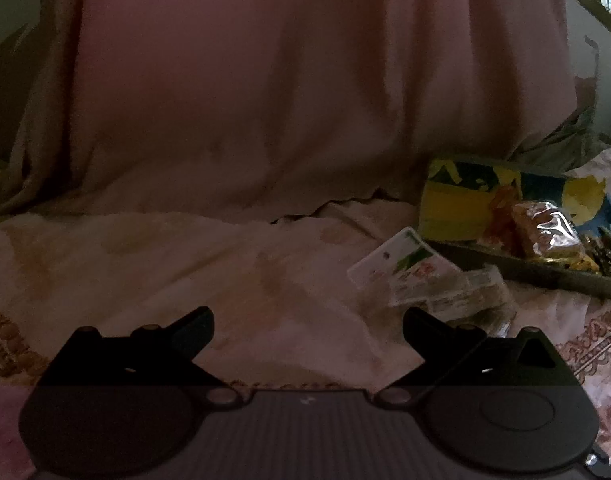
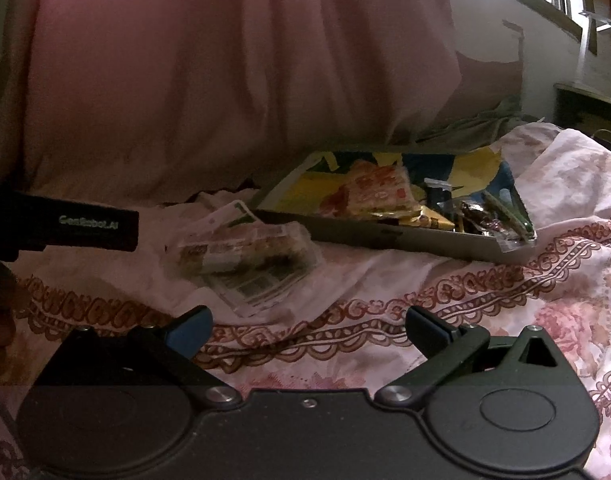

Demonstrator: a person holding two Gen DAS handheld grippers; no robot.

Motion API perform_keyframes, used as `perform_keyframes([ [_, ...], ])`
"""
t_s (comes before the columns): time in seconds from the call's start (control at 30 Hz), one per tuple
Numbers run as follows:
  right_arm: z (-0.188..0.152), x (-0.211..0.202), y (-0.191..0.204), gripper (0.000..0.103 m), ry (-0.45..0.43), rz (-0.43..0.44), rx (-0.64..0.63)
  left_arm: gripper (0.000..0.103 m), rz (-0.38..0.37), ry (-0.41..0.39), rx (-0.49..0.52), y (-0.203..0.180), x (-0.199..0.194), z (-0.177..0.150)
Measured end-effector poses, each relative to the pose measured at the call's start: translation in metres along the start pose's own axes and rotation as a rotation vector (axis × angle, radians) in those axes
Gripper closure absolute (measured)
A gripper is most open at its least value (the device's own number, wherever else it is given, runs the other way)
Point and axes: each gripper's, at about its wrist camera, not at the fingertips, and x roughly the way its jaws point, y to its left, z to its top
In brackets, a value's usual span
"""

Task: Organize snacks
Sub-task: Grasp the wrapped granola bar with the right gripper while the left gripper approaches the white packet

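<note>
Clear-wrapped snack pack (image 2: 241, 256) lies outside tray (image 2: 385, 236); both grippers (image 1: 307, 334) (image 2: 307, 334) spread, empty; next: grab it.

1. The left wrist camera sits low over the bed (image 1: 185, 272), just behind its own claw (image 1: 308, 330), and faces forward at the hanging pink cloth (image 1: 285, 80), which fills most of its view.
2. The right wrist camera sits equally low behind the right claw (image 2: 308, 330), facing the same way.
3. It stands to the right of the other: the body of the left tool (image 2: 81, 226) juts in at its left edge.
4. Both views share the clear snack pack (image 1: 445, 284) on the bedsheet and the tray (image 1: 545, 270) of snacks beyond it.
5. The tray is nearer the middle of the right view and at the right edge of the left view.
</note>
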Motion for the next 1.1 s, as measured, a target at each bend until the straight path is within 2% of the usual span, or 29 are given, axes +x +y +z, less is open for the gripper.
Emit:
perform_keyframes([
  [0.33,0.01,0.011,-0.011,0.001,-0.021,-0.006,0.006,0.0,-0.032,-0.046,0.109,-0.017,0.017,0.016],
  [0.57,0.02,0.032,-0.02,0.001,-0.032,0.039,-0.056,0.0,-0.055,-0.014,0.157,-0.017,0.04,0.019],
  [0.93,0.041,0.092,-0.012,0.001,-0.034,0.255,-0.398,0.0,-0.115,0.044,0.133,-0.005,0.077,0.03],
  [1.1,0.048,0.116,0.0,0.001,-0.045,0.354,-0.563,0.0,-0.134,0.039,0.126,0.002,0.089,0.036],
])
